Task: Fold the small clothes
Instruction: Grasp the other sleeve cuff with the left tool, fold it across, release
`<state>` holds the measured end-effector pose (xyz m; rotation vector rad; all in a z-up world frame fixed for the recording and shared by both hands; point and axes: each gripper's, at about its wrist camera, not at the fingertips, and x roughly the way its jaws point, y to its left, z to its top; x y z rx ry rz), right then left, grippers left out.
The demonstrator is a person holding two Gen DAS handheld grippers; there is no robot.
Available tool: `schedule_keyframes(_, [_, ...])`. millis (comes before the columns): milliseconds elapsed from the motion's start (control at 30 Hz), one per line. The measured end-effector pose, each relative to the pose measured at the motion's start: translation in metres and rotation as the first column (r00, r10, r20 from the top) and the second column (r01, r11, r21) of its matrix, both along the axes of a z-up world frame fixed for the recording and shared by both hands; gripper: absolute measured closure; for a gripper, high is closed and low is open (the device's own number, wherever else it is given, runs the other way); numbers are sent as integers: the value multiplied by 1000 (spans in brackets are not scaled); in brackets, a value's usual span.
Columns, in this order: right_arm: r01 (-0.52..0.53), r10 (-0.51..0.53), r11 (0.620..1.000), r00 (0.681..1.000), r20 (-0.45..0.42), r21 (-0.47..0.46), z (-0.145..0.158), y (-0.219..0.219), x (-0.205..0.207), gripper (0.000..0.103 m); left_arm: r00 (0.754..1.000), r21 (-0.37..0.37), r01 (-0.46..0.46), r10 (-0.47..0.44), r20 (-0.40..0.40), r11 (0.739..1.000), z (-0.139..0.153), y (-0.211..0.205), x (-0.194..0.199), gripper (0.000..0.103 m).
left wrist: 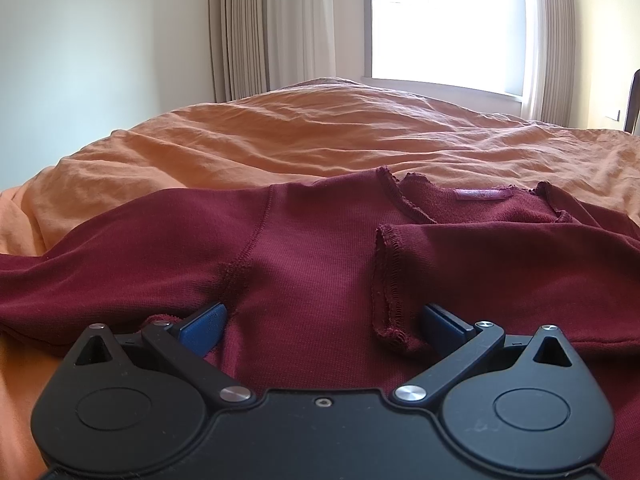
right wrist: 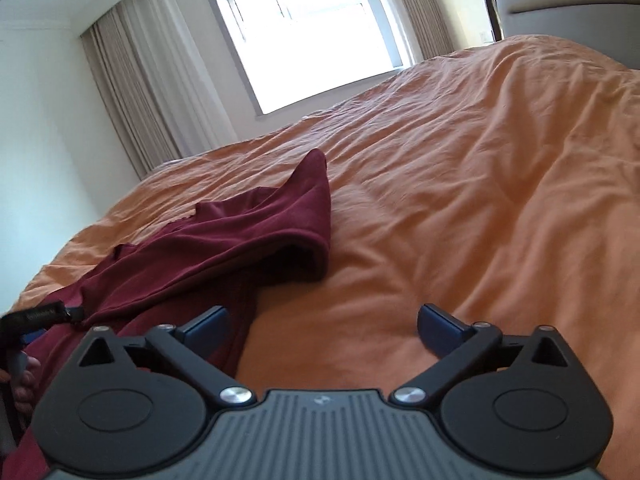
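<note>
A dark red long-sleeved top [left wrist: 312, 248] lies on the orange bedspread [left wrist: 320, 140], neckline and label at the far right. One sleeve cuff [left wrist: 390, 280] is folded across the body. My left gripper [left wrist: 324, 322] is open, low over the top's body, its blue fingers [left wrist: 206, 326] wide apart with the cuff just inside the right one. In the right wrist view the top [right wrist: 224, 240] lies to the left, with one corner peaked up. My right gripper [right wrist: 322, 326] is open and empty, its left finger at the top's edge, its right one over bare bedspread [right wrist: 460, 220].
The rumpled bedspread stretches far beyond the top. A window [right wrist: 312, 36] with beige curtains [right wrist: 132, 92] is behind the bed. A dark-framed headboard [right wrist: 560, 8] stands at the far right. The other gripper's edge and a hand [right wrist: 24, 364] show at the left of the right wrist view.
</note>
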<state>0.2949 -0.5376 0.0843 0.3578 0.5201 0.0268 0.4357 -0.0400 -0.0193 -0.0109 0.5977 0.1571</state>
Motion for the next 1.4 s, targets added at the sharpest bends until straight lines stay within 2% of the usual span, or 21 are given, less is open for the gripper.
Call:
schedule_keyframes(133, [14,-13,999,1000,14,-37,-3,8,-6,1,1000,-37,-4,4,-23,999,18,8,-10,0])
schedule_keyframes(333, [26,-26,995,1000,3,-92,-2,20,-11,0,999,-83,-47,46,-12,995,48,37,-54,0])
schedule_keyframes(400, [40,-39,995,999,10,-86,4,21,-18,0,997,-80,-82,81,-11,993,57,55,-71,0])
schedule_keyframes(467, [34,-32,997,999,32,-67,11,25,-25,0,991,-87,-127,130,34,988,67,81,-93,0])
schedule_keyframes(633, [-56,62,996,995,78,-70,32,51,-35,0,961,-77,-267,271,57,961,88,159,-128,0])
schedule_keyframes(800, [-187,192,980,977,87,-66,41,92,-34,0,900,-113,-426,433,45,898,94,245,-140,0])
schedule_keyframes(900, [-236,241,968,969,55,-85,34,114,-29,0,852,-201,-509,523,22,837,90,290,-140,1])
schedule_keyframes(1000, [-262,264,962,964,20,-69,27,125,-24,0,809,-341,-559,587,-24,756,84,326,-134,2])
schedule_keyframes(1100, [-291,292,953,956,4,-80,24,133,-20,0,774,-414,-585,632,-30,698,81,344,-130,14])
schedule_keyframes(1133, [-301,302,949,953,-2,-90,22,135,-19,0,764,-425,-590,645,-18,686,81,346,-129,23])
schedule_keyframes(1167, [-310,310,946,951,-11,-99,21,137,-18,0,759,-435,-588,651,-6,681,81,348,-127,38])
schedule_keyframes(1200, [-314,314,944,949,-18,-103,18,140,-18,0,756,-438,-590,655,-4,678,81,348,-126,48])
schedule_keyframes(1233, [-316,315,943,949,-25,-102,17,140,-16,0,746,-437,-603,665,-15,667,81,350,-121,71])
schedule_keyframes(1267, [-319,317,943,948,-28,-97,15,141,-15,0,739,-436,-614,674,-23,658,81,351,-120,83])
schedule_keyframes(1300, [-322,321,942,947,-30,-92,13,140,-16,0,733,-441,-620,680,-29,649,81,354,-119,85])
schedule_keyframes(1367, [-327,326,941,945,-29,-83,11,139,-15,0,716,-462,-628,698,-26,627,80,357,-117,97])
schedule_keyframes(1400, [-330,328,941,944,-28,-78,11,137,-14,0,709,-468,-630,704,-21,620,80,359,-118,97])
